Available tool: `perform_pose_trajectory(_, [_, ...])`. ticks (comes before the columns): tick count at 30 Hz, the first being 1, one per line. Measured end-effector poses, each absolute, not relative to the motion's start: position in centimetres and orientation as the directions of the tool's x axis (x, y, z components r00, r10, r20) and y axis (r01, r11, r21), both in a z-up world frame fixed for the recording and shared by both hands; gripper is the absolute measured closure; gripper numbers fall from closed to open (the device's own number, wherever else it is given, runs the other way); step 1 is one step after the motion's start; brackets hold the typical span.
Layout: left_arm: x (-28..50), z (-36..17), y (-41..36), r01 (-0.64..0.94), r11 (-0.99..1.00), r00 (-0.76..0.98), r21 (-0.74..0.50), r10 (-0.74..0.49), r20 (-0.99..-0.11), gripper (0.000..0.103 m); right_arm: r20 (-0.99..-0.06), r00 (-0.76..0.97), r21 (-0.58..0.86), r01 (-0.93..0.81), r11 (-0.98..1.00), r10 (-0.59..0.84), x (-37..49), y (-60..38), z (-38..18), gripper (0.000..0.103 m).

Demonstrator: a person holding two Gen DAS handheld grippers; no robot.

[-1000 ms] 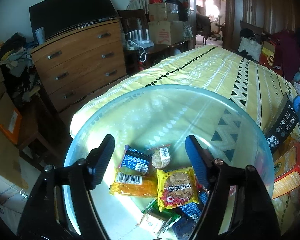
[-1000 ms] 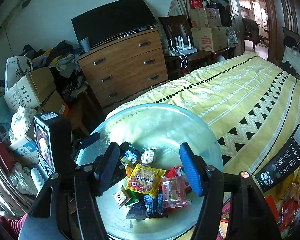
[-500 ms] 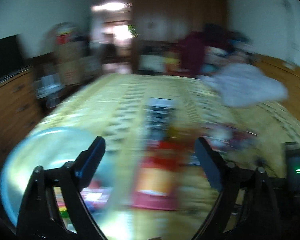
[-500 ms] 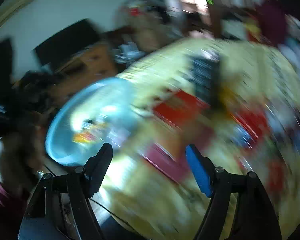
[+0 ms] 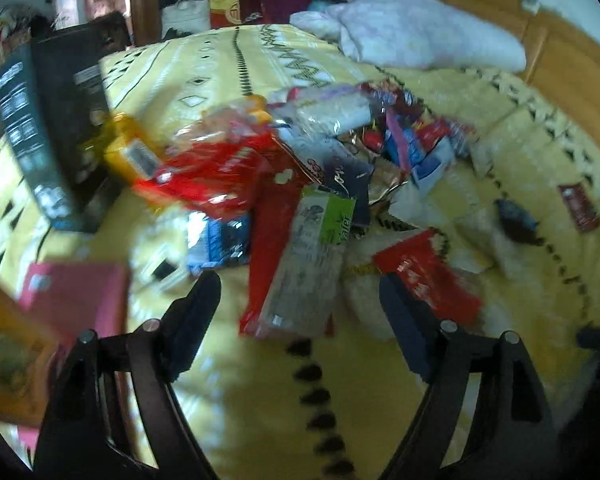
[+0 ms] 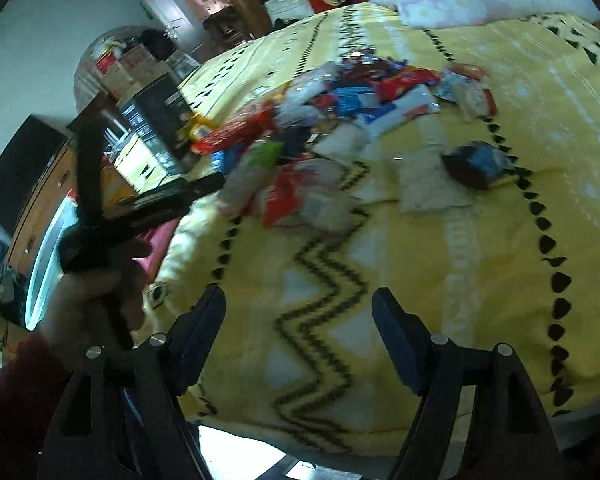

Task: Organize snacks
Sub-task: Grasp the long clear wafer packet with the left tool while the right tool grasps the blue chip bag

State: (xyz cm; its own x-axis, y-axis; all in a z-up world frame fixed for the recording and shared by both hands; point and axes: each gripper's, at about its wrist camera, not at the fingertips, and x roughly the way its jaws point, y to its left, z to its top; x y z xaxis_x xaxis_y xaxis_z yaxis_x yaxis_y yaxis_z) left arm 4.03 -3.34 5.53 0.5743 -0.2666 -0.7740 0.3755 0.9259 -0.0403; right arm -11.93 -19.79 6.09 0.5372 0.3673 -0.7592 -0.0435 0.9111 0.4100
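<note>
A heap of snack packets (image 5: 332, 152) lies on the yellow patterned bed cover (image 5: 260, 400). Nearest me are a long clear wafer packet with a green label (image 5: 316, 248) and a red packet (image 5: 424, 276). My left gripper (image 5: 300, 308) hovers low over the heap's near edge. Its jaws are closing, with the wafer packet's near end showing between the fingers and the pads apart from it. My right gripper (image 6: 298, 312) stands open over bare bed cover, short of the heap (image 6: 340, 120). A dark blue packet (image 6: 476, 164) lies apart on the right.
A tall black box (image 5: 48, 120), a pink box (image 5: 76, 296) and an orange box (image 5: 4, 352) stand left of the heap. A white blanket (image 5: 420, 32) lies by the wooden headboard (image 5: 560, 60). The glass bowl's rim (image 6: 40, 264) shows far left, behind a hand (image 6: 100, 288).
Both views have swung away from the glass bowl of snacks and dropped toward the heap on the bed. Both grippers' jaws stand wider than a second ago.
</note>
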Motion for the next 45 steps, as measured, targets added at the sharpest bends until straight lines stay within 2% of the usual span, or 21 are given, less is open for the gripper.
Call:
perform_pose_trajectory(5, [5.1, 3.5, -4.5, 0.362, 0.929, 0.612, 0.083, -0.169, -0.773, 0.023, -0.752, 0.543, 0.43, -0.025, 0.902, 0.373, -11.4, -21.7, 5.0, 0.024])
perform_pose_trajectory(6, [5.1, 3.3, -4.3, 0.353, 0.932, 0.615, 0.085, -0.162, -0.772, 0.038, -0.75, 0.546, 0.431, -0.023, 0.902, 0.373, -11.4, -22.0, 4.9, 0.024])
perform_pose_trajectory(7, [5.1, 3.4, -4.0, 0.354, 0.933, 0.602, 0.062, -0.177, -0.779, 0.061, -0.75, 0.547, 0.432, -0.022, 0.902, 0.372, -11.3, -22.1, 4.8, 0.024])
perform_pose_trajectory(9, [4.9, 3.7, -3.3, 0.323, 0.945, 0.6, 0.047, -0.167, -0.782, 0.064, -0.747, 0.553, 0.437, -0.011, 0.899, 0.369, -11.1, -22.5, 4.5, 0.024])
perform_pose_trajectory(15, [1.6, 5.7, -0.9, 0.316, 0.949, 0.606, -0.008, -0.208, -0.768, 0.065, -0.745, 0.578, 0.434, 0.041, 0.9, 0.333, -10.5, -24.8, 4.4, 0.024])
perform_pose_trajectory(22, [-0.2, 5.9, 0.0, 0.315, 0.944, 0.544, -0.098, -0.264, -0.797, 0.065, -0.844, 0.496, 0.303, 0.131, 0.944, 0.202, -5.6, -29.0, 3.0, 0.024])
perform_pose_trajectory(26, [0.0, 6.7, -0.3, 0.335, 0.932, 0.53, -0.141, -0.31, -0.79, 0.065, -0.888, 0.431, 0.197, 0.035, 0.98, 0.163, -1.4, -30.2, 3.5, 0.022])
perform_pose_trajectory(29, [0.3, 7.0, -0.2, 0.337, 0.924, 0.519, -0.18, -0.342, -0.783, 0.065, -0.915, 0.351, 0.183, -0.081, 0.98, 0.2, 1.5, -30.8, 3.0, 0.013])
perform_pose_trajectory(32, [0.5, 7.2, -0.2, 0.345, 0.917, 0.51, -0.2, -0.362, -0.781, 0.066, -0.936, 0.286, 0.154, -0.195, 0.969, 0.206, 3.6, -30.8, 1.4, 0.013])
perform_pose_trajectory(36, [0.6, 7.6, -0.5, 0.358, 0.909, 0.505, -0.215, -0.382, -0.774, 0.067, -0.939, 0.227, 0.194, -0.267, 0.944, 0.257, 5.1, -31.0, -0.3, 0.013])
perform_pose_trajectory(40, [0.6, 6.9, -1.0, 0.371, 0.913, 0.503, -0.172, -0.353, -0.789, 0.067, -0.929, 0.233, 0.23, -0.248, 0.941, 0.288, 5.5, -31.7, -1.7, 0.014])
perform_pose_trajectory(41, [0.5, 6.5, -0.9, 0.373, 0.911, 0.489, -0.174, -0.353, -0.798, 0.067, -0.923, 0.253, 0.231, -0.237, 0.944, 0.29, 5.3, -31.9, -1.6, 0.019])
perform_pose_trajectory(42, [0.4, 6.0, -0.8, 0.373, 0.909, 0.473, -0.186, -0.359, -0.804, 0.064, -0.915, 0.277, 0.237, -0.217, 0.947, 0.293, 5.0, -32.2, -1.3, 0.032])
perform_pose_trajectory(43, [0.4, 5.6, -0.6, 0.368, 0.91, 0.464, -0.19, -0.357, -0.811, 0.061, -0.91, 0.3, 0.235, -0.197, 0.952, 0.287, 4.6, -32.4, -1.0, 0.033])
perform_pose_trajectory(45, [0.2, 4.8, -0.5, 0.351, 0.918, 0.458, -0.187, -0.342, -0.82, 0.057, -0.905, 0.341, 0.208, -0.166, 0.964, 0.254, 3.6, -32.5, 0.0, 0.043])
